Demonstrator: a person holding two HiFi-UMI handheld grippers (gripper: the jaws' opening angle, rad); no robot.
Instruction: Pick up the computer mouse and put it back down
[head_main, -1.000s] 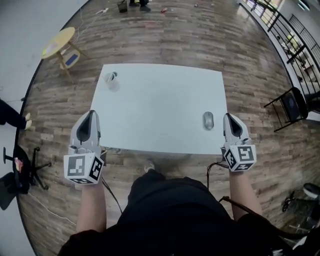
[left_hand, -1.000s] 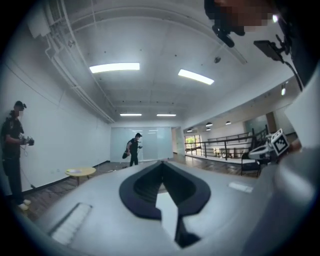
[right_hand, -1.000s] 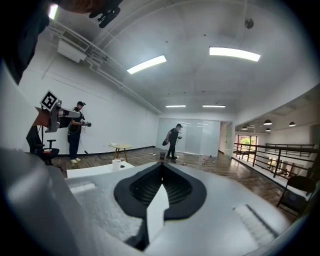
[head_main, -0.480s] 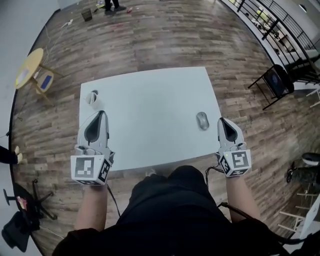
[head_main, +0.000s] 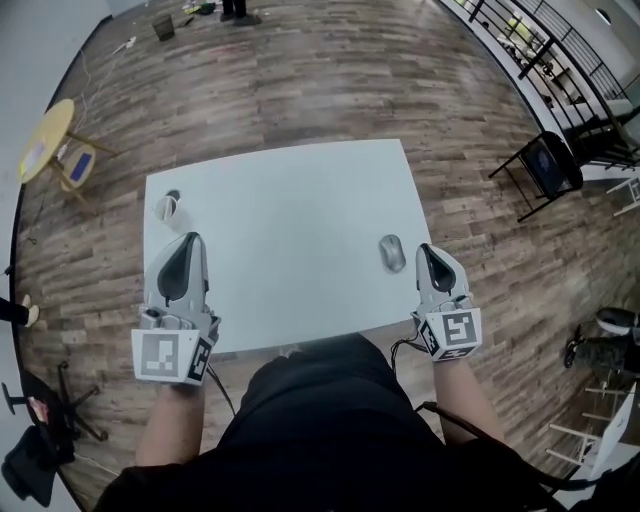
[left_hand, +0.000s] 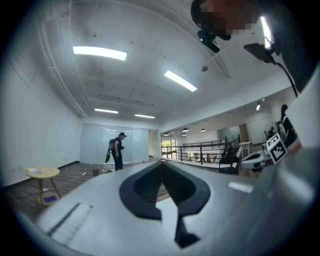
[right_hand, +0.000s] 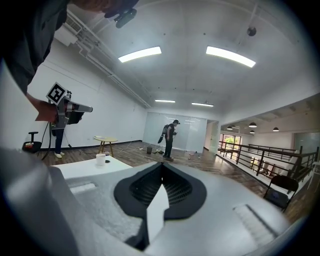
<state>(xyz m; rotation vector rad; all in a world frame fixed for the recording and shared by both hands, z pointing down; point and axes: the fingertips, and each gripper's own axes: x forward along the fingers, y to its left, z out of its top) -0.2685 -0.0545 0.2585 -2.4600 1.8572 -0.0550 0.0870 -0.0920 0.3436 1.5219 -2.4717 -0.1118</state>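
grey mouse (head_main: 392, 253), pale white worktop (head_main: 290, 220), brown wood-plank floor (head_main: 330, 80), yellow round table (head_main: 42, 138), black chair (head_main: 548, 165), white cup (head_main: 168, 208), black clothes (head_main: 330, 430)

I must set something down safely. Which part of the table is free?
The wide middle of the table, between the cup and the mouse, is bare. The right edge is tighter: mouse and right gripper sit close together.

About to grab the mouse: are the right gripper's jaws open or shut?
Shut. The right gripper shows its jaws closed together with nothing between; the mouse lies on the table beside it.
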